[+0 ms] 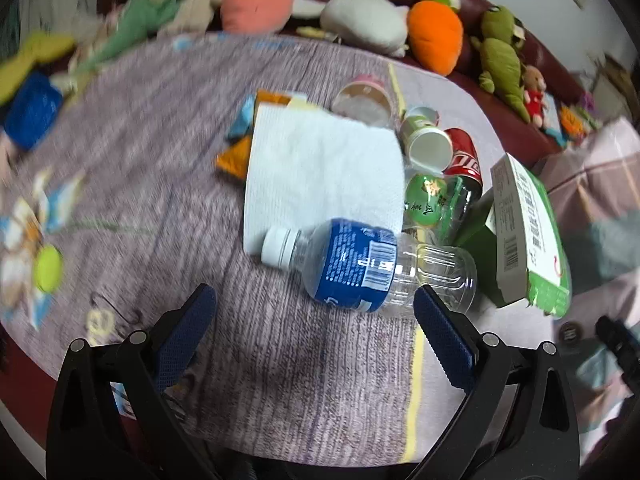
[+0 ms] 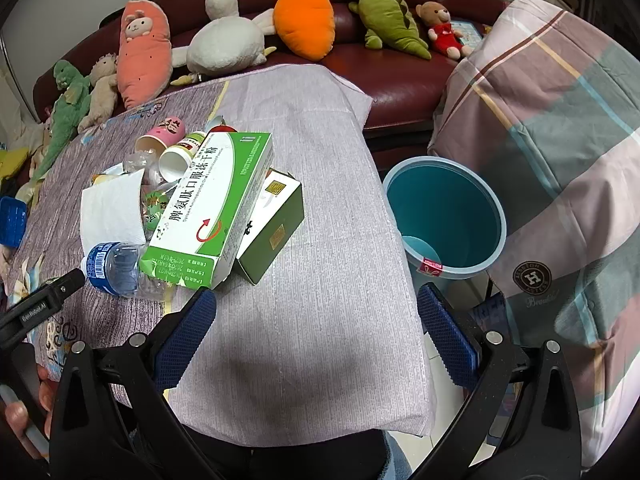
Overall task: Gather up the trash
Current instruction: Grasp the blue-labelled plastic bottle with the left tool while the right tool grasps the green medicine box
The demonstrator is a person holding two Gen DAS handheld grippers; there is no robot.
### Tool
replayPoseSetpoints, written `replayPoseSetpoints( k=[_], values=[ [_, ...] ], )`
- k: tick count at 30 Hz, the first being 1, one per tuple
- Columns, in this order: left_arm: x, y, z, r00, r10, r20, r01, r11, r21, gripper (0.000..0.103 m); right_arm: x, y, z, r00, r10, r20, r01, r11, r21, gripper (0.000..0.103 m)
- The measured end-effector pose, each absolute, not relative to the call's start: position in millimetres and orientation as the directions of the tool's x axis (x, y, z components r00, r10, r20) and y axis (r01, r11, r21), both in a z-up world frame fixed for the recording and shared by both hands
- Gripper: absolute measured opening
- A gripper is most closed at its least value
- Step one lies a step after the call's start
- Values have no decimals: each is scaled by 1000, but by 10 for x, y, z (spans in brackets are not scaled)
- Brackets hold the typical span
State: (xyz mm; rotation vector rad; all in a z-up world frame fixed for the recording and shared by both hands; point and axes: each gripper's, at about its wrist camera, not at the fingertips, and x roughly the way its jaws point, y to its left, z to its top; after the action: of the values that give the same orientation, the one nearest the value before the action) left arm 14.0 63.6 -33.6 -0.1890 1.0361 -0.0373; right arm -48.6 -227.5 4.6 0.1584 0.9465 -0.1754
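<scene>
A: Which piece do you reckon goes first?

B: The water bottle, I'd say. It lies on its side on the table, just ahead of the left claw and a little to its right, its clear base close to the right-hand fingertip of that claw. That claw is spread wide and holds nothing.

A: How will it handle?

B: It looks empty, so light, thin-walled and springy. It would likely dent under a hard squeeze, and being round it may roll or squirt out. I'd take it across the labelled middle, where the wrapper gives some grip, not at the bare ribbed base.

A: Which way does it point?

B: The white cap points left and slightly away from the left claw; the base points right. So its long axis runs across the claw's opening, and I judge the claw would need to turn or come in from the side for the fingers to close across its width.

A: And the other claw?

B: The right claw is spread too, empty, over bare cloth. The bottle is ahead and far to its left, tucked against the green box. The bin stands off the table's edge, ahead and to its right.
</scene>
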Motion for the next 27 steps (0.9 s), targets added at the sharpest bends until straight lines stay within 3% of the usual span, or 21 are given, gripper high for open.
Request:
replayPoseSetpoints(
  k=[12,19,27],
  values=[
    [488,406,-432,419,-225,-880,-171,932,-320,99,-297,-2550,89,596,-68,-800,225,971,85,97],
    [699,230,-568,388,-128,-913,-255,937,-240,99,-175,-2835,0,589,-51,-807,247,962,119,97],
    [582,257,-698,365,-72,-928,-214,964,-159,100,7,-2710,-18,584,6,-812,178,975,136,97]
  ],
)
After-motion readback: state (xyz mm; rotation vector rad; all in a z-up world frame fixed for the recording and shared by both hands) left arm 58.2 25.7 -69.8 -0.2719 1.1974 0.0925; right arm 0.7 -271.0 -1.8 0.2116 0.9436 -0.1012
